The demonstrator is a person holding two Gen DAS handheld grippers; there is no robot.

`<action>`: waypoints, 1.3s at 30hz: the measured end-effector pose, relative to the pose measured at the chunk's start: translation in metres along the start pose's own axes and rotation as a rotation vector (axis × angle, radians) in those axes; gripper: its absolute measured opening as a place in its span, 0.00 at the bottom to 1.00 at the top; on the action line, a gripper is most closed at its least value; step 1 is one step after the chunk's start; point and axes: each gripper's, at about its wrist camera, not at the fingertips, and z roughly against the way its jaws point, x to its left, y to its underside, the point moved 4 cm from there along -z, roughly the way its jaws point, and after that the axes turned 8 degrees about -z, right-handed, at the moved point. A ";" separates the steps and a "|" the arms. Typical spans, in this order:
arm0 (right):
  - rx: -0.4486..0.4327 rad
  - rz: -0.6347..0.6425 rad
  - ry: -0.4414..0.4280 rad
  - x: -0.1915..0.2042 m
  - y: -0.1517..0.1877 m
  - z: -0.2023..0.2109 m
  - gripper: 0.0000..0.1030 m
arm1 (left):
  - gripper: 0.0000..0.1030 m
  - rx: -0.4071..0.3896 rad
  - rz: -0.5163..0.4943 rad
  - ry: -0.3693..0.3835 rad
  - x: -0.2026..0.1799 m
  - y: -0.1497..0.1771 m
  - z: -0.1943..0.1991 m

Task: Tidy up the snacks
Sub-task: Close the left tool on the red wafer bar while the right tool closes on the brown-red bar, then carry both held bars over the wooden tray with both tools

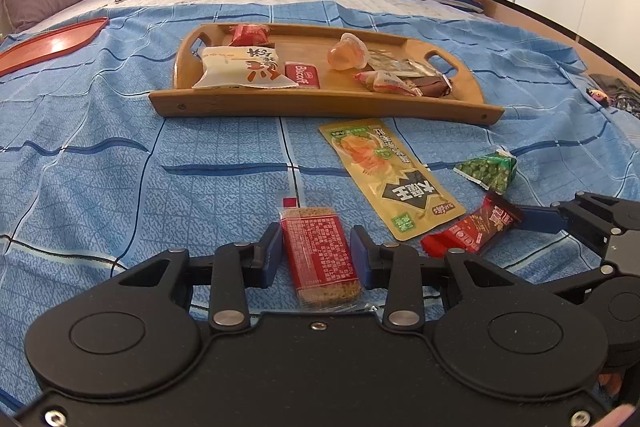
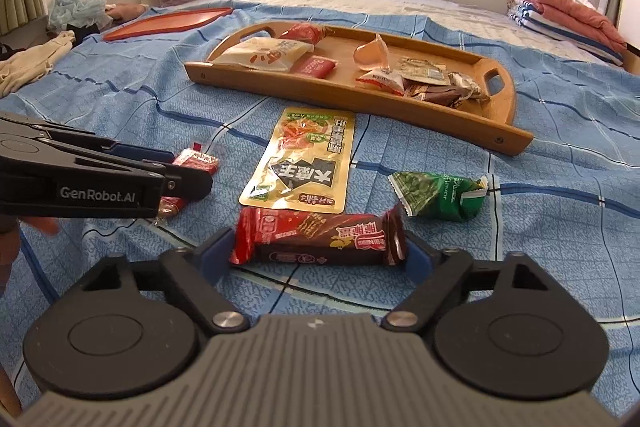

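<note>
Straddling: left claw (image 1: 317, 254) has its blue pads either side of a red-wrapped cracker bar (image 1: 320, 259) on the blue checked bedspread (image 1: 120, 167), not clearly pinching
Right claw (image 2: 318, 253): spread wide around a dark red chocolate-wafer packet (image 2: 320, 235)
Just beyond: yellow flat pouch (image 2: 304, 163); green pea packet (image 2: 440, 197)
Far: curved wooden tray (image 1: 320, 105) holding several snacks

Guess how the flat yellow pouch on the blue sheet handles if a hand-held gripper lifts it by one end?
The yellow pouch lies thin and flat on the blue sheet, so it will probably droop when lifted by one end. Its glossy film looks slippery, so it may slide in the pads. It looks light for its length and should not roll.
</note>
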 end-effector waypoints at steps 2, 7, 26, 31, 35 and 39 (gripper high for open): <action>-0.019 -0.005 0.012 0.001 0.000 0.004 0.67 | 0.31 -0.007 -0.003 -0.007 0.000 -0.001 0.002; -0.064 -0.023 0.017 0.004 -0.004 0.012 0.66 | 0.31 -0.042 -0.026 -0.011 0.003 -0.009 0.009; -0.156 -0.119 0.063 -0.043 -0.112 -0.001 0.66 | 0.31 -0.150 -0.009 0.010 0.041 -0.125 -0.015; -0.133 -0.165 0.056 -0.067 -0.150 -0.028 0.66 | 0.31 -0.150 0.006 0.041 0.049 -0.173 -0.048; -0.113 -0.196 0.072 -0.083 -0.176 -0.058 0.66 | 0.31 -0.119 0.015 0.026 0.054 -0.202 -0.087; -0.098 -0.224 0.077 -0.095 -0.198 -0.090 0.66 | 0.31 -0.088 0.022 0.006 0.058 -0.217 -0.129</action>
